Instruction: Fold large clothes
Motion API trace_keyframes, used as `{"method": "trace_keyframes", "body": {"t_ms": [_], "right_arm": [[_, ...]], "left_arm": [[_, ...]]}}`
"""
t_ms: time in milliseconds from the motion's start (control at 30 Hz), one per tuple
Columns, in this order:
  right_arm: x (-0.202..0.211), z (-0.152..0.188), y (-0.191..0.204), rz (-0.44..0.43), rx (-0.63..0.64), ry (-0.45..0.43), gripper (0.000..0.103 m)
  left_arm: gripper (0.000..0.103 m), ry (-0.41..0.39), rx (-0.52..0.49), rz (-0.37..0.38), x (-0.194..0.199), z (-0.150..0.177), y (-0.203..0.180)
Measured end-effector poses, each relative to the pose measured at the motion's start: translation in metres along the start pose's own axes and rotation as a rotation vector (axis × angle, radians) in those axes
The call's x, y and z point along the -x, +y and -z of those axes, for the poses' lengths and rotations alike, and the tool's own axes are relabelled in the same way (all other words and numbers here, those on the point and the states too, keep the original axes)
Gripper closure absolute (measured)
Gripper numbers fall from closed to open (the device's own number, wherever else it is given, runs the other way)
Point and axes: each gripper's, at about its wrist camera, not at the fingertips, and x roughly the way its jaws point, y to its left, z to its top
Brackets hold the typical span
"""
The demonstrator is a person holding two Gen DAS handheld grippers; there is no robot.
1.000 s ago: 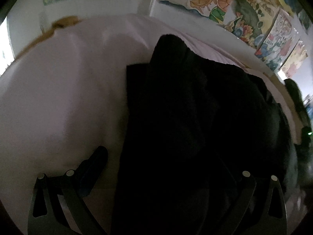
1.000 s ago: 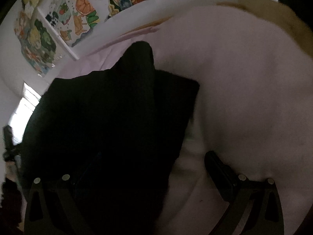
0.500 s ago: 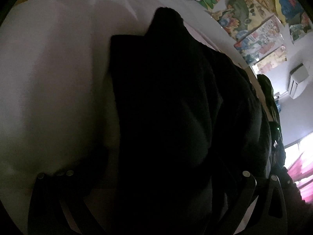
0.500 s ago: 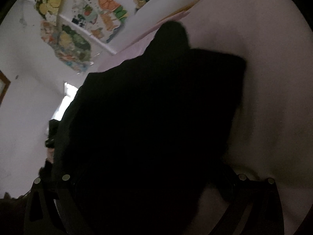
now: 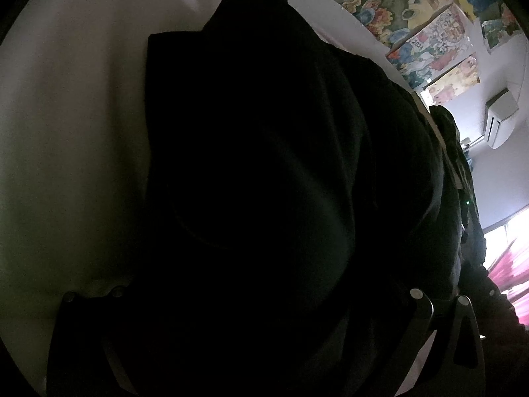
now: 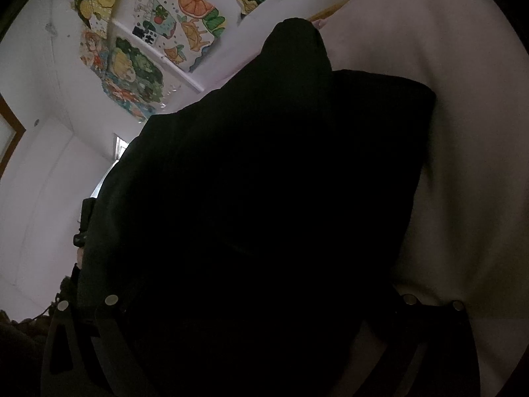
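Left wrist view shows you a pale sheet-covered bed (image 5: 72, 125) filling nine to twelve o'clock, with the black garment (image 5: 264, 182) heaped over its middle and spilling down over your left tongs (image 5: 251, 347). Right wrist view puts the same garment (image 6: 264, 215) at centre, bed (image 6: 463, 149) at three o'clock, colourful wall posters (image 6: 139, 66) at eleven. Cloth hides the fingertips of both left and right tongs (image 6: 261, 347), so you cannot tell whether either pair grips it.
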Motion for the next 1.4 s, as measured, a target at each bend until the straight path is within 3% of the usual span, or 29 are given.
{"method": "trace_keyframes", "body": {"t_ms": [400,467,633,800,1067,1200,1400], "right_arm": [[-0.002,-0.004,0.010,0.029,-0.001,0.031,0.003],[0.001,-0.004,0.014,0.019,-0.007,0.028,0.014],[0.011,-0.002,0.014,-0.026,-0.022,0.007,0.035],[0.009,-0.002,0.018,-0.020,-0.007,-0.005,0.043],[0.031,-0.008,0.080,0.157,0.040,-0.089,0.073],[0.064,0.003,0.124,0.164,0.044,-0.136,0.075],[0.121,0.043,0.215,0.278,0.099,-0.084,0.075]], "left_arm": [[0.003,-0.027,-0.004,0.013,0.000,0.007,0.001],[0.017,-0.035,0.007,0.026,0.004,0.008,-0.001],[0.033,-0.113,0.023,0.026,0.011,0.017,-0.003],[0.052,-0.185,0.029,-0.023,0.018,0.032,-0.014],[0.083,-0.232,0.015,-0.176,0.040,0.039,-0.065],[0.085,-0.229,0.011,-0.183,0.068,0.048,-0.092],[0.086,-0.229,0.024,-0.230,0.138,0.101,-0.133]]}}
